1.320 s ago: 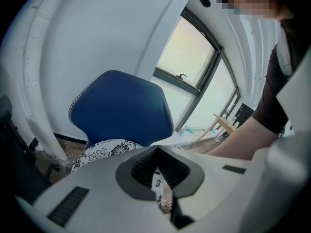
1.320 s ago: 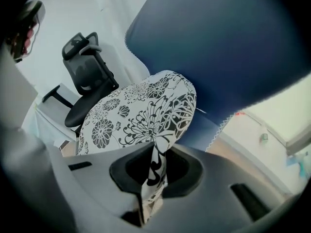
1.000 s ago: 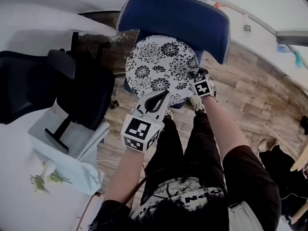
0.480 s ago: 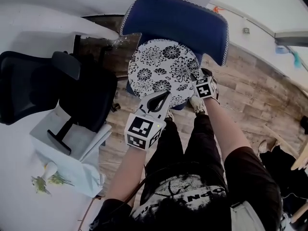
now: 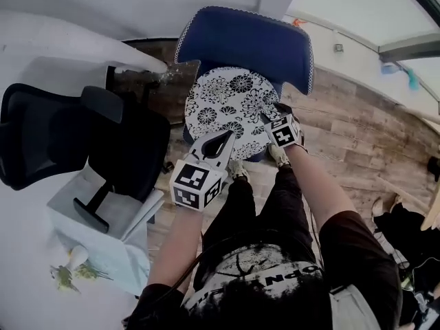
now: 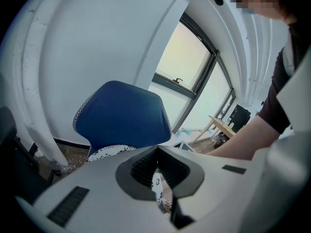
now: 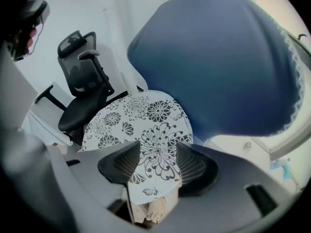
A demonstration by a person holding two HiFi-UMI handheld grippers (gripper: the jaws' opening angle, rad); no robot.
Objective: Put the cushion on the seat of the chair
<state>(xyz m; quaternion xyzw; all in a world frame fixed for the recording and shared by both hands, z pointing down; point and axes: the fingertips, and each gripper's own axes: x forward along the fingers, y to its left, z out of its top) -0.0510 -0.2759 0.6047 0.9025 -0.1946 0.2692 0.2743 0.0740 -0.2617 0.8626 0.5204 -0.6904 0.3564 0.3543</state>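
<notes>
The round white cushion with black flowers lies flat on the seat of the blue chair, in front of its backrest. My right gripper hangs just above the cushion's right front edge. Its jaws have just been opening and stand wide, with nothing pressed between the pads. In the right gripper view the cushion shows below and beyond the right gripper. My left gripper is over the cushion's near edge, tips together. In the left gripper view the left gripper points at the chair back.
A black office chair stands close on the left, beside the blue chair. A white desk with a small sprig of flowers fills the lower left. Wooden floor spreads to the right. The person's legs are directly below the grippers.
The right gripper has come up off the cushion's edge. The left gripper has lifted slightly. The cushion stays on the seat.
</notes>
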